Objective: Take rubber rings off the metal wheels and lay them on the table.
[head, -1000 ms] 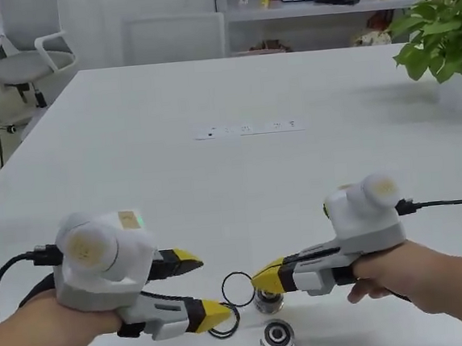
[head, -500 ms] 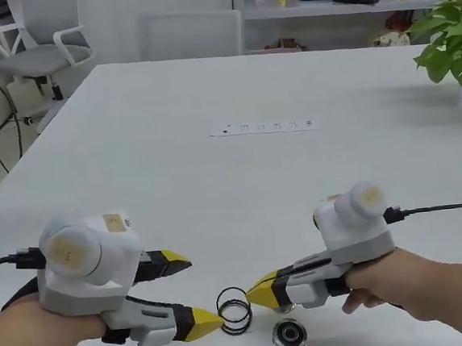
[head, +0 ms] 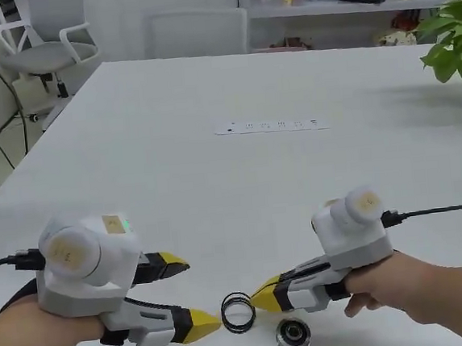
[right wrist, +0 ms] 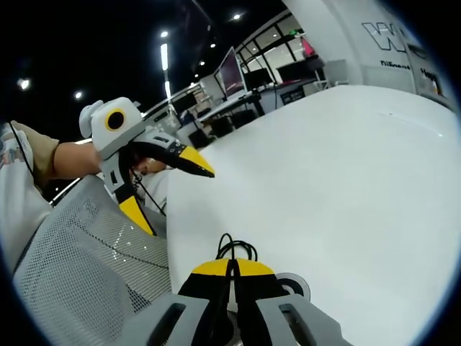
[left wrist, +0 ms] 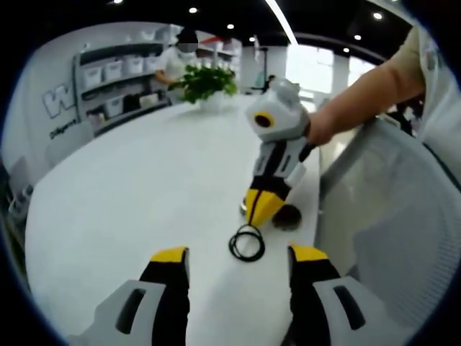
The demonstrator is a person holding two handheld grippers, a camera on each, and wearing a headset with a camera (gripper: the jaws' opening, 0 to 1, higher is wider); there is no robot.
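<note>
A few black rubber rings (head: 237,312) lie overlapped on the white table (head: 241,196), between the two grippers. In the left gripper view the rings (left wrist: 247,244) sit just ahead of my open left gripper (left wrist: 238,261), whose jaws hold nothing. In the head view my left gripper (head: 188,295) is at the lower left. My right gripper (head: 260,295) is shut, its yellow tips right beside the rings (right wrist: 235,249). A metal wheel (head: 294,335) stands near the table's front edge, below the right gripper. Another wheel (right wrist: 293,285) shows beside the right gripper (right wrist: 232,268).
A socket strip (head: 271,126) is set into the table's middle. A potted plant (head: 454,36) stands at the far right, an office chair (head: 46,51) past the far left corner. A mesh chair back (left wrist: 389,223) is close to the table's near edge.
The head camera has shifted. One second ago two rings lay apart between the grippers; now they lie overlapped just left of the right gripper's tips. Both grippers keep their states.
</note>
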